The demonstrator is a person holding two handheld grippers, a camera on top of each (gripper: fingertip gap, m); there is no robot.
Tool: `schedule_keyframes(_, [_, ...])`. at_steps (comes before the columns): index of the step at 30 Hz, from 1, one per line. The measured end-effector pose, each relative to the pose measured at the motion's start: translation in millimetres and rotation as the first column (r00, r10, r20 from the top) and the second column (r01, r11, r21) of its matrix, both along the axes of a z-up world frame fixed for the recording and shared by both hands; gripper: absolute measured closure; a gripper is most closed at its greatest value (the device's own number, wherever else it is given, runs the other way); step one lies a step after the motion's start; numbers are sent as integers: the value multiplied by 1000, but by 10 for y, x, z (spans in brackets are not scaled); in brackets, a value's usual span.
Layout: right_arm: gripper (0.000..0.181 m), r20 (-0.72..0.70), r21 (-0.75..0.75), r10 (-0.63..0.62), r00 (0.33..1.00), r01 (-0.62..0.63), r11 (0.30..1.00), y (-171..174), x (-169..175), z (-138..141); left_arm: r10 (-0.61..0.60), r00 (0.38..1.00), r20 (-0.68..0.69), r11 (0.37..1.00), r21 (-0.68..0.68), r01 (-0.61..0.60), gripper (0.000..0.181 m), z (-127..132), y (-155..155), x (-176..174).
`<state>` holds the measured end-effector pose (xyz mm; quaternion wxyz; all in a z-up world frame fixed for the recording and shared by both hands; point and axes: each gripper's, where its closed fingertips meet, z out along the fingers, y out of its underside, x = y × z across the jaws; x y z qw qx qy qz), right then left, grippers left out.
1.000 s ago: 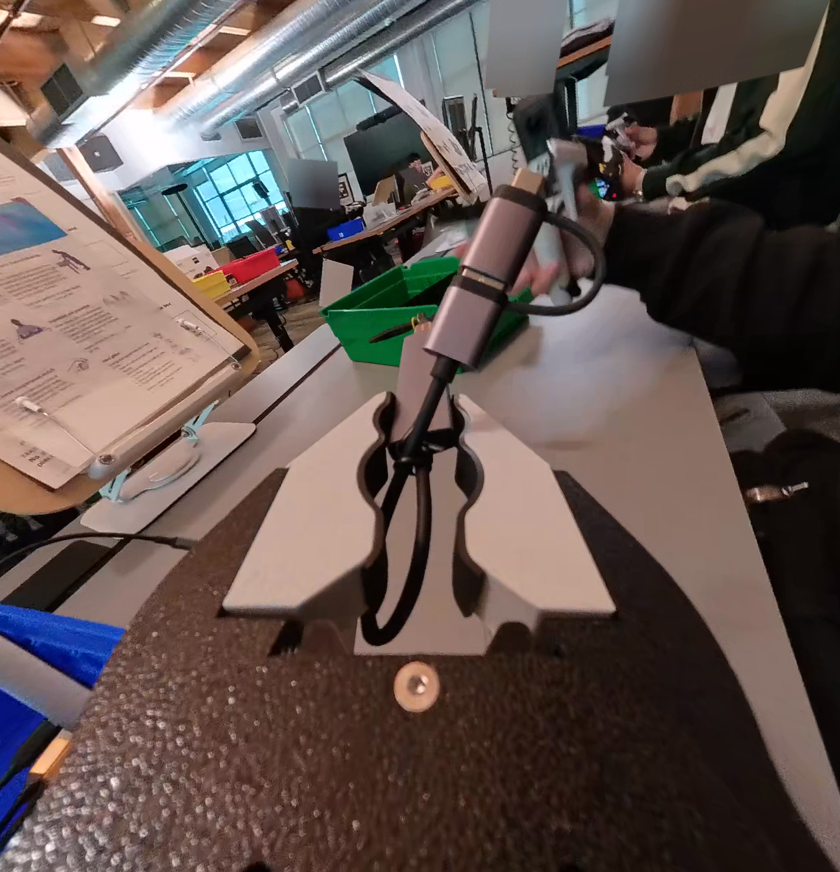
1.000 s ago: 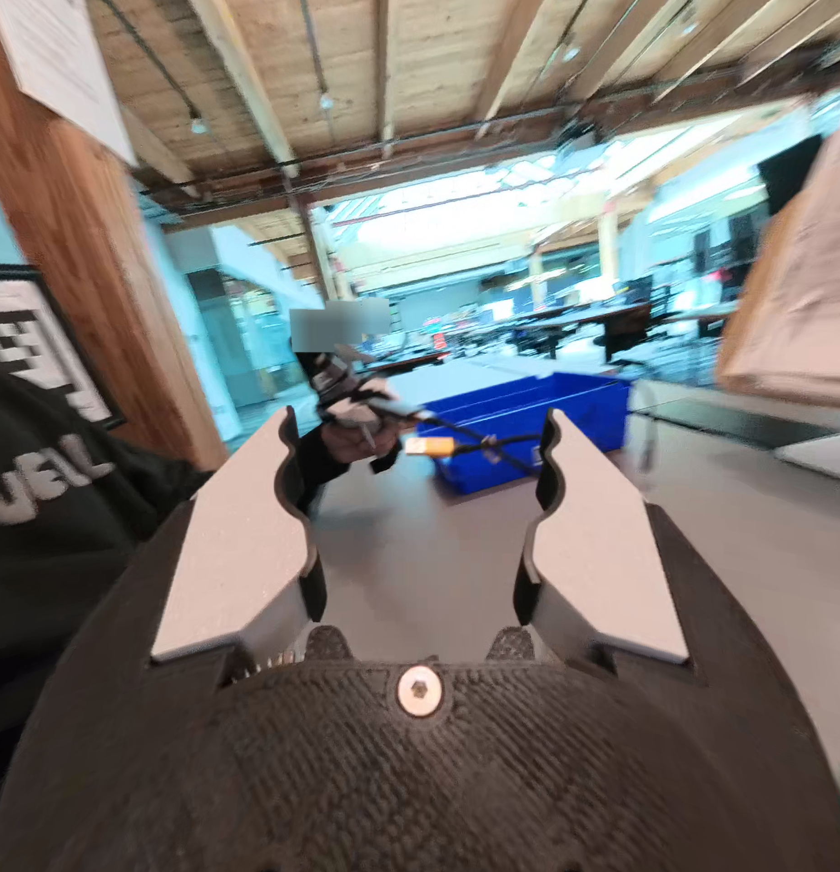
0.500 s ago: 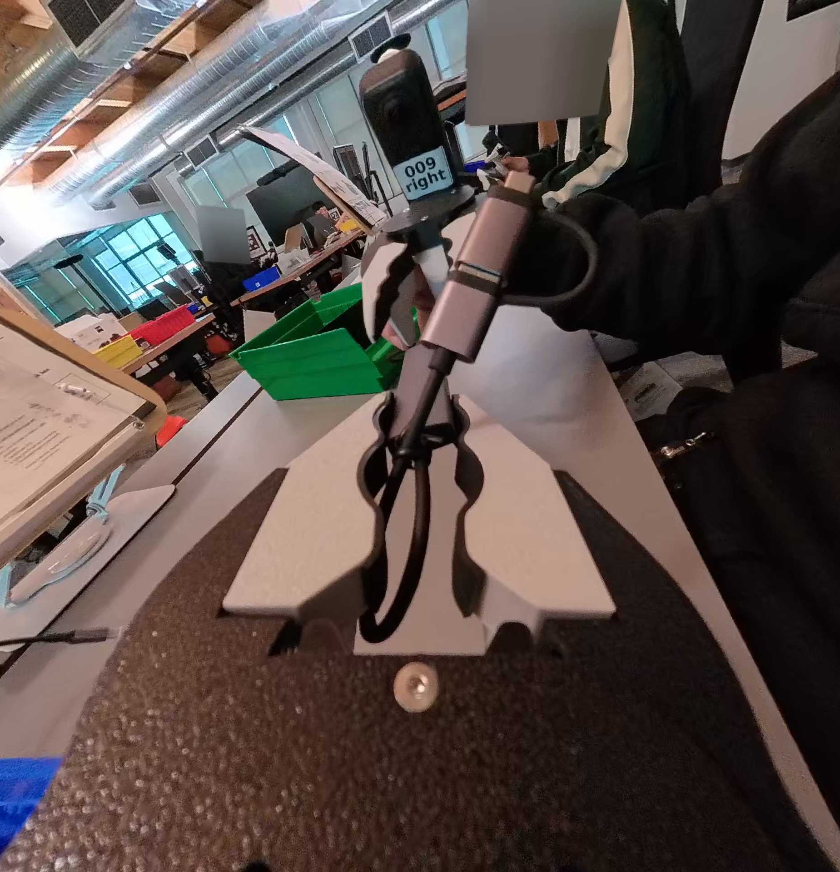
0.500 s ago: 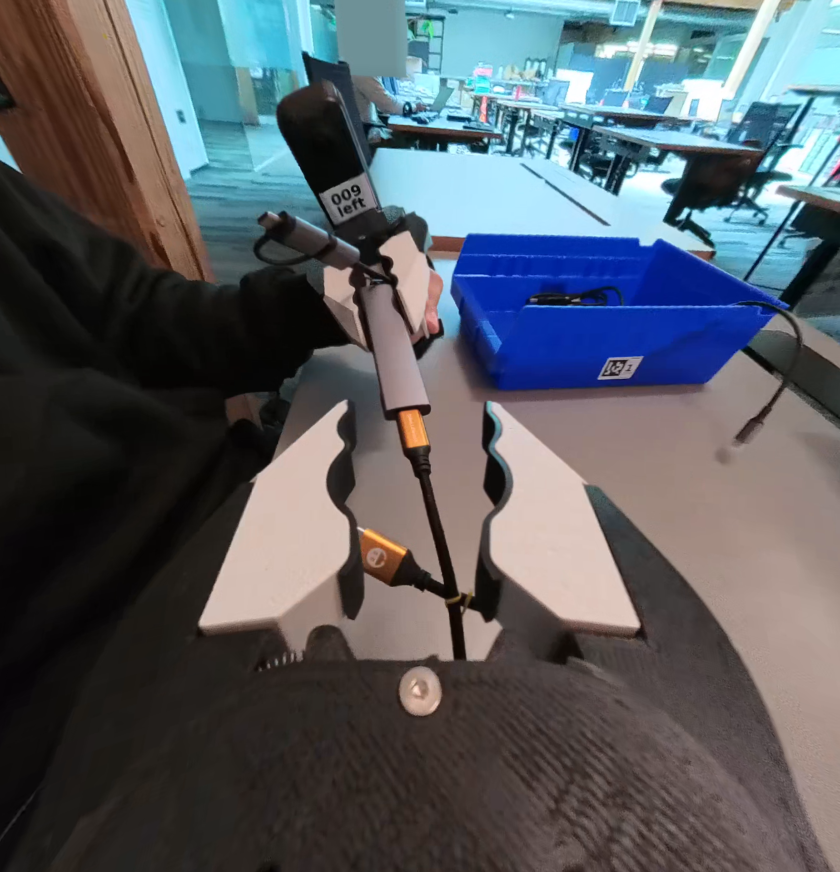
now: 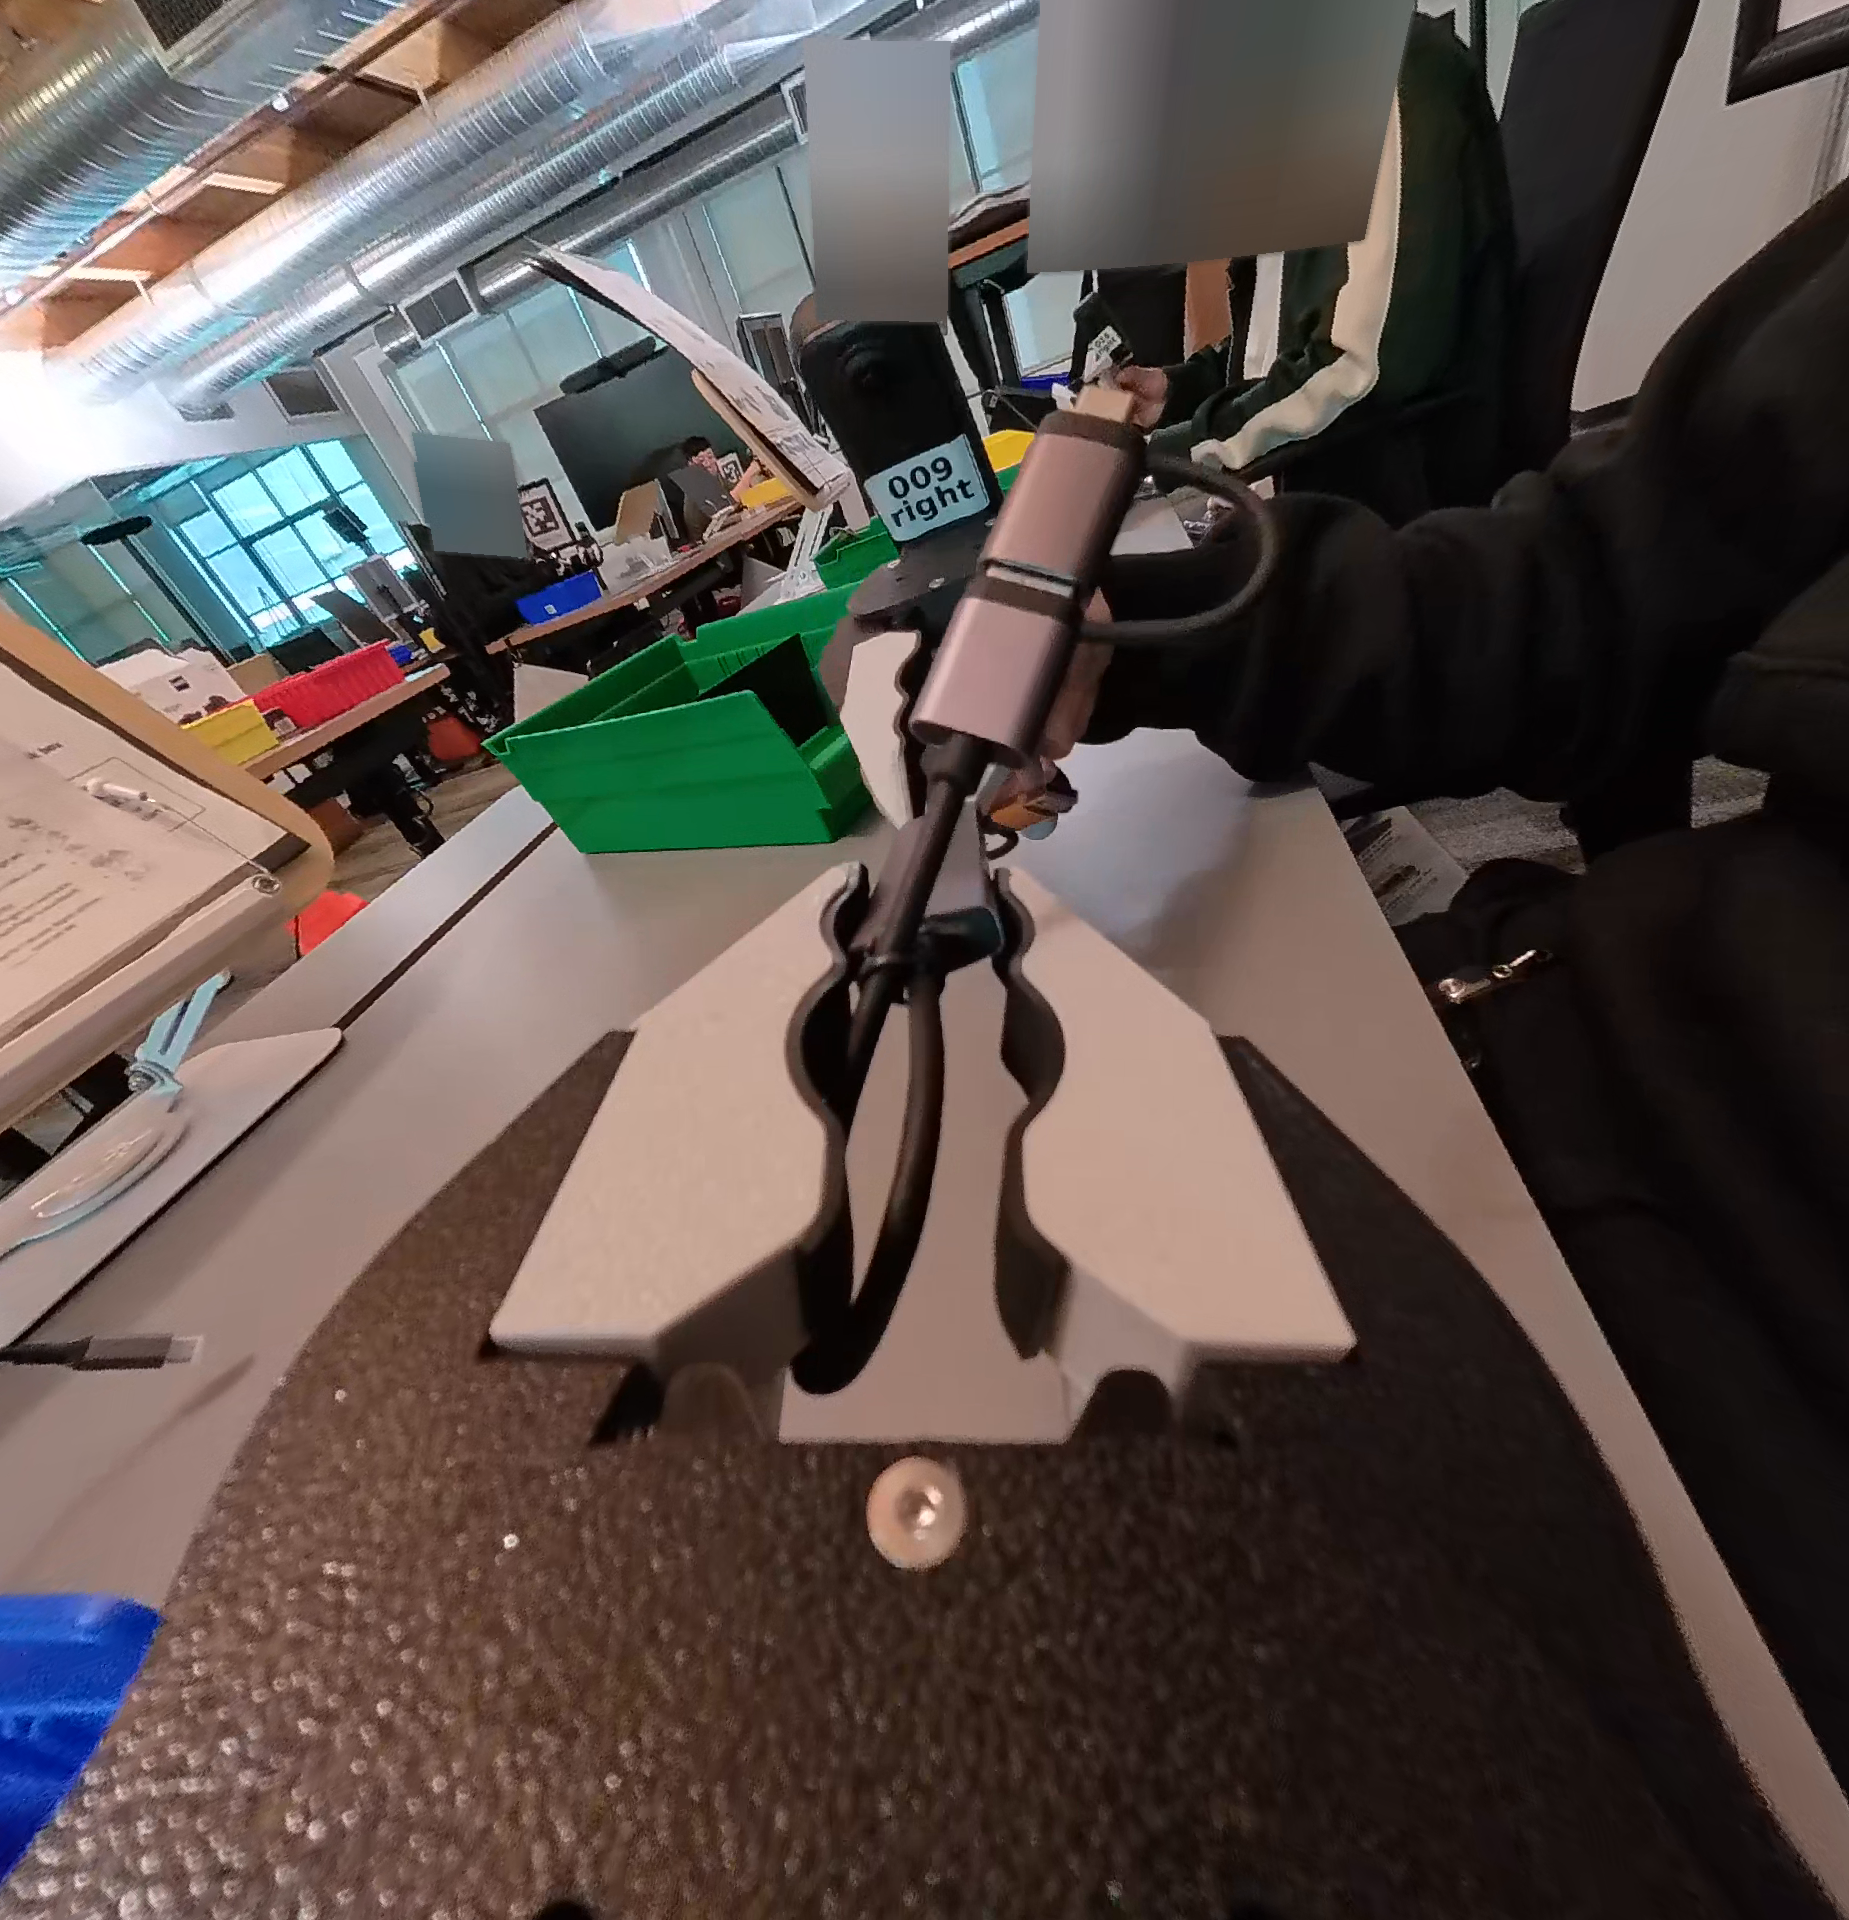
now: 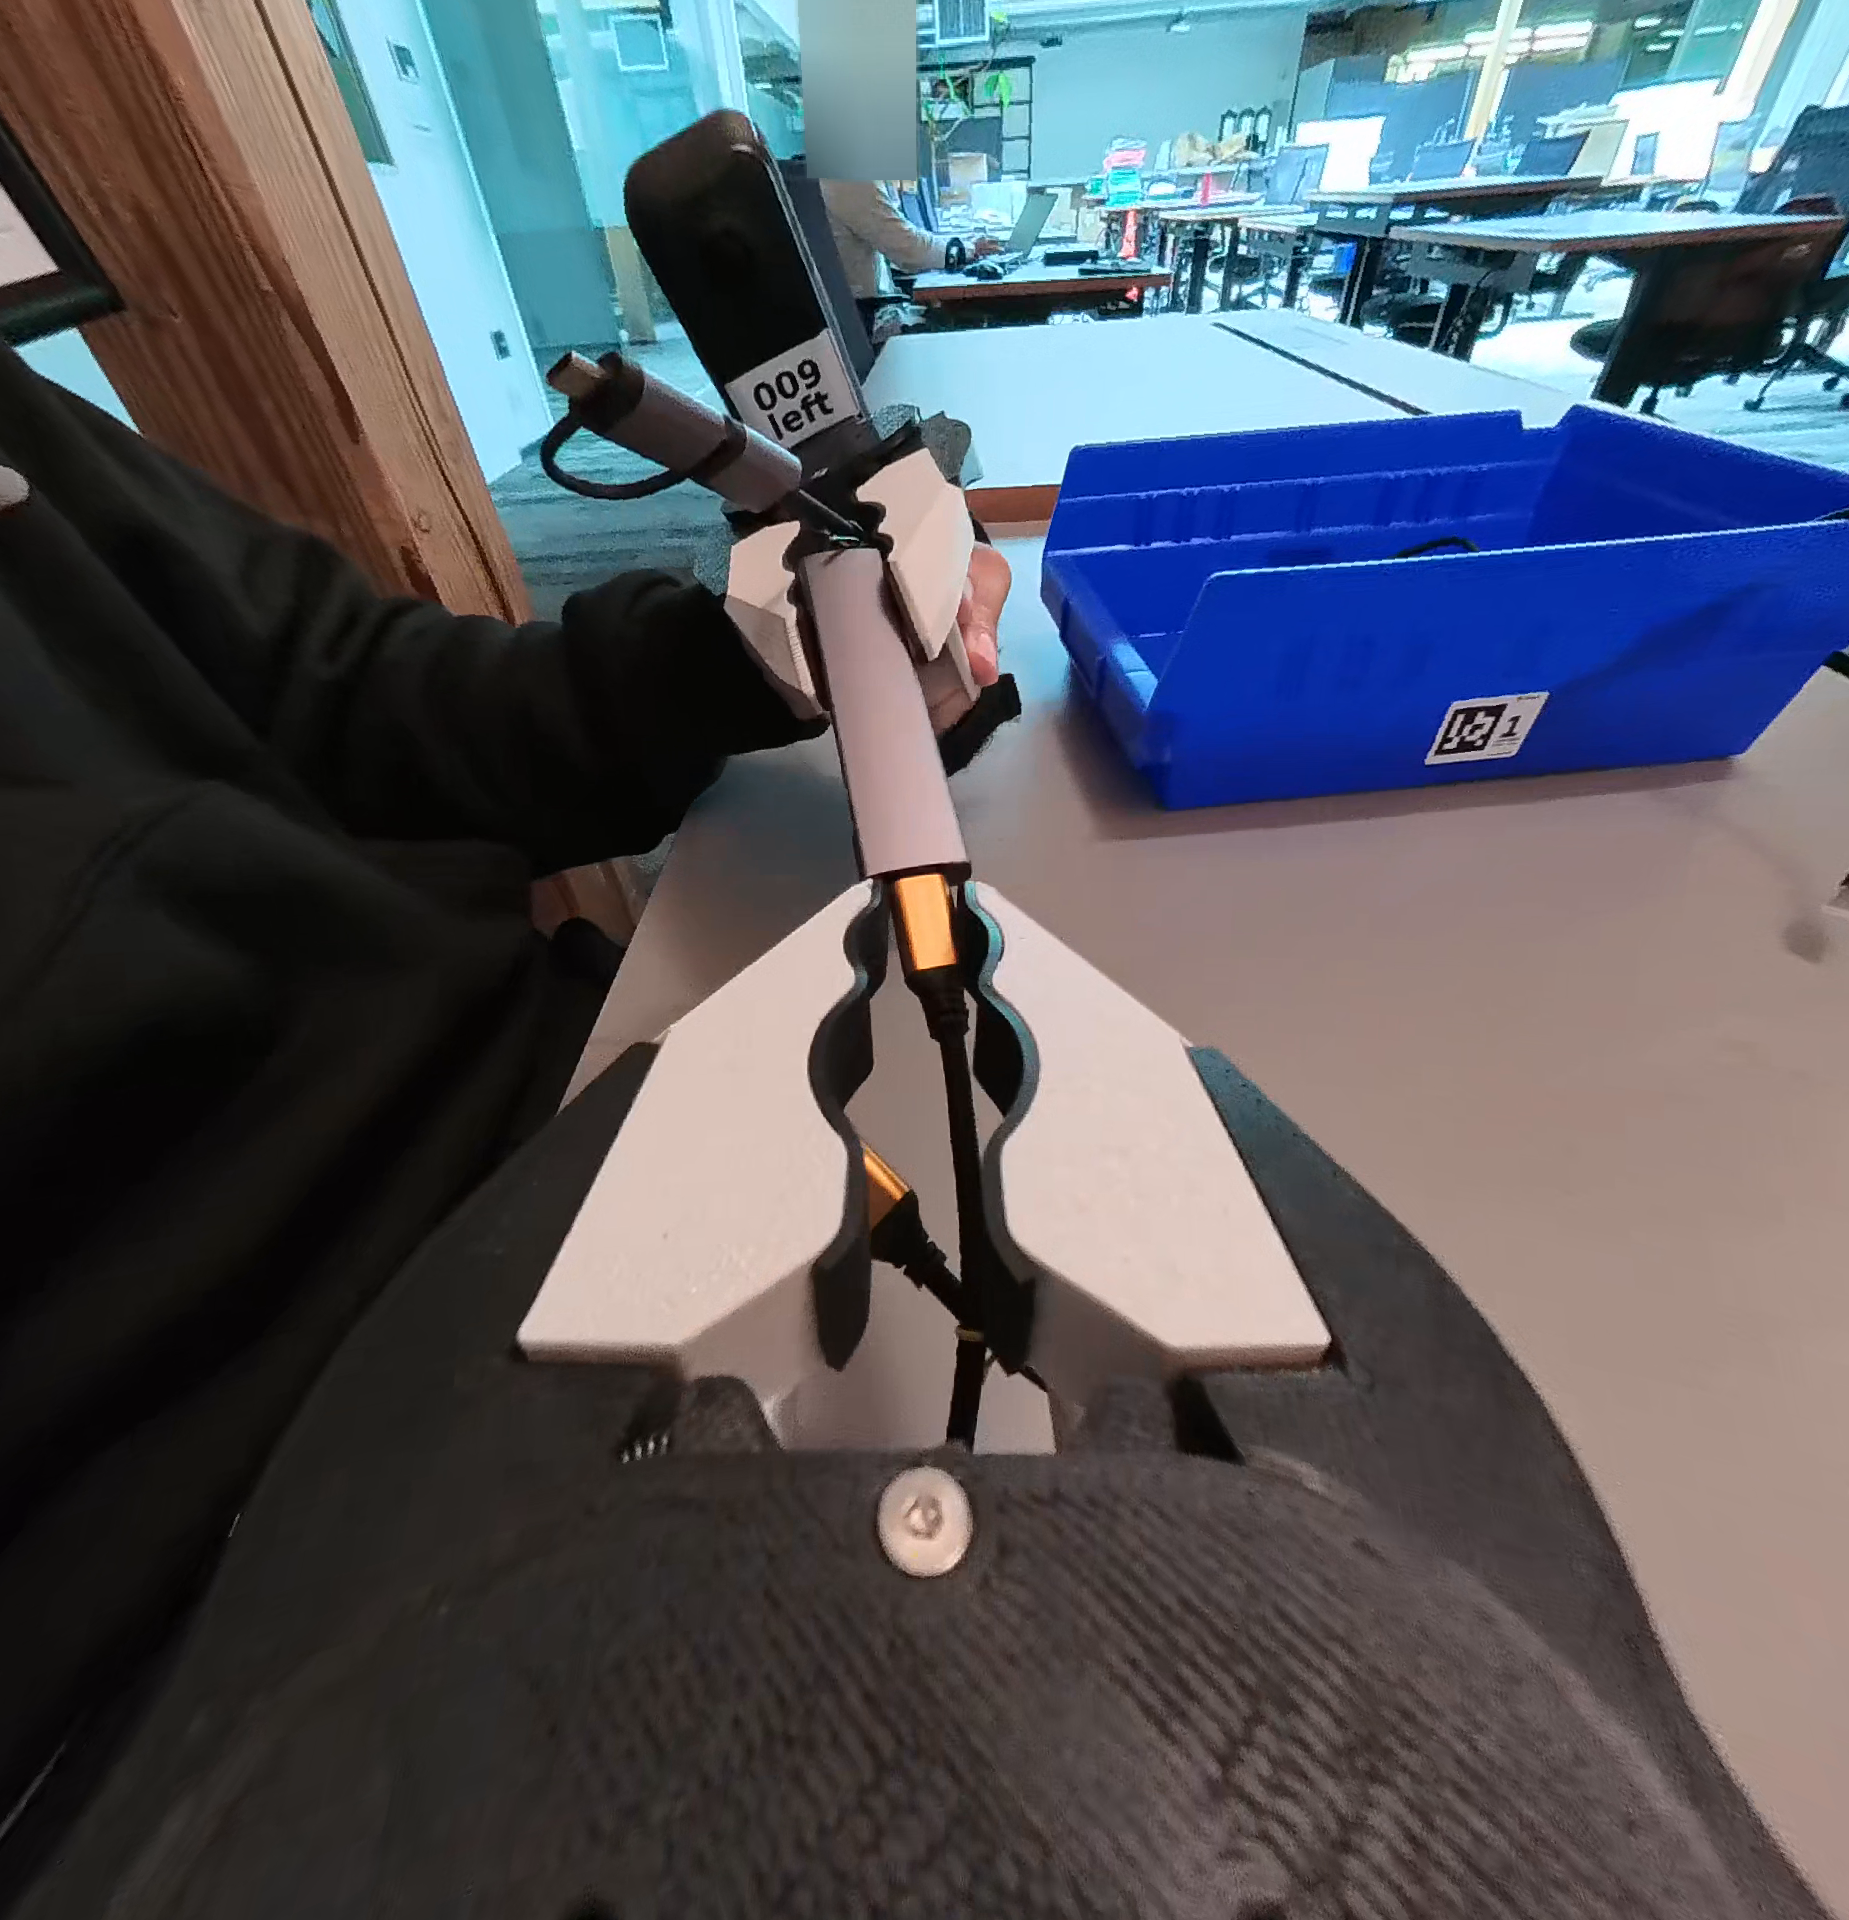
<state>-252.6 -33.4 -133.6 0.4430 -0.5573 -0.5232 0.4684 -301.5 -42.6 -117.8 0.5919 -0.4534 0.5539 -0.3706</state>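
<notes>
My left gripper [image 5: 925, 899] is shut on a grey adapter hub [image 6: 894, 727] and holds it above the table. The hub's short black lead [image 5: 899, 1143] loops back between my fingers. Its grey plug end [image 5: 1024, 603] sticks up past my fingertips. My right gripper [image 6: 925, 930] is shut on an orange cable plug [image 6: 922, 925], which meets the hub's near end. A second orange plug [image 6: 884, 1195] of that black cable hangs between the right fingers. The left gripper also shows in the right wrist view [image 6: 858, 582], and the right gripper shows in the left wrist view [image 5: 930, 727], the two facing each other.
A blue bin [image 6: 1419, 644] with a cable inside stands on the grey table [image 6: 1419, 1039] past the left gripper. A green bin [image 5: 691, 758] stands past the right gripper. A document stand [image 5: 89, 883] is at the left. A loose cable end [image 5: 120, 1351] lies near it. Dark sleeves flank both grippers. Tip to tip, the grippers are about 6 cm apart.
My right gripper swung down toward the left one and shut on the orange plug at the hub's end. My left gripper kept its hold on the hub and turned right.
</notes>
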Motion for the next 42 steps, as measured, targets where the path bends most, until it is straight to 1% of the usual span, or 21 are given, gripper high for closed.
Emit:
schedule_keyframes(2, [167,10,14,-11,1000,11,1000,6,4,-13,4,1000,3,1000,2,-4,160,5,1,4])
schedule_keyframes(3, [155,28,27,-15,1000,15,1000,3,6,-41,2,1000,2,1000,4,-2,160,7,-4,6])
schedule_keyframes(4, [151,49,34,-9,999,7,999,-16,11,-71,-3,1000,0,1000,5,3,160,7,-12,6])
schedule_keyframes(5, [167,64,41,-3,998,1,999,-25,18,-82,-8,1000,7,1000,6,8,160,18,-21,7])
schedule_keyframes(6, [169,60,46,-6,998,3,999,-19,19,-66,-9,1000,15,1000,7,9,160,34,-21,4])
schedule_keyframes(12, [169,-12,21,10,1000,-10,1000,-33,19,27,-12,999,47,1000,-8,12,160,67,-21,-12])
schedule_keyframes(17, [169,-46,73,-6,999,10,997,28,18,96,21,997,69,986,-168,-9,160,77,54,-21])
schedule_keyframes(19, [169,-65,98,-28,997,34,995,60,26,146,13,997,79,973,-231,6,159,104,52,-14])
schedule_keyframes(21, [169,-62,138,-34,997,42,990,71,33,156,14,996,85,956,-292,11,155,116,62,-4])
schedule_keyframes(23, [169,-52,185,-40,998,49,982,70,33,150,6,996,85,940,-341,24,154,102,62,6])
schedule_keyframes(25, [169,-51,209,-58,997,67,976,92,33,164,32,995,90,928,-372,4,153,93,117,0])
schedule_keyframes(26, [169,-46,214,-63,997,71,974,98,33,161,24,995,94,926,-378,13,158,91,108,2])
schedule_keyframes(27, [169,-35,216,-70,997,75,974,106,31,146,22,995,92,924,-383,15,159,83,105,6])
schedule_keyframes(32, [168,-31,211,-93,995,97,973,140,38,116,44,998,44,941,-338,-26,159,22,114,17])
schedule_keyframes(36, [168,-30,196,-82,996,87,977,131,22,89,26,997,78,938,-347,3,159,67,86,13])
schedule_keyframes(38, [169,-28,190,-75,997,79,979,122,11,86,23,997,74,934,-356,5,159,59,89,4])
schedule_keyframes(42, [168,-43,178,-77,996,84,981,132,-12,57,31,998,53,952,-306,-13,159,47,94,-3])
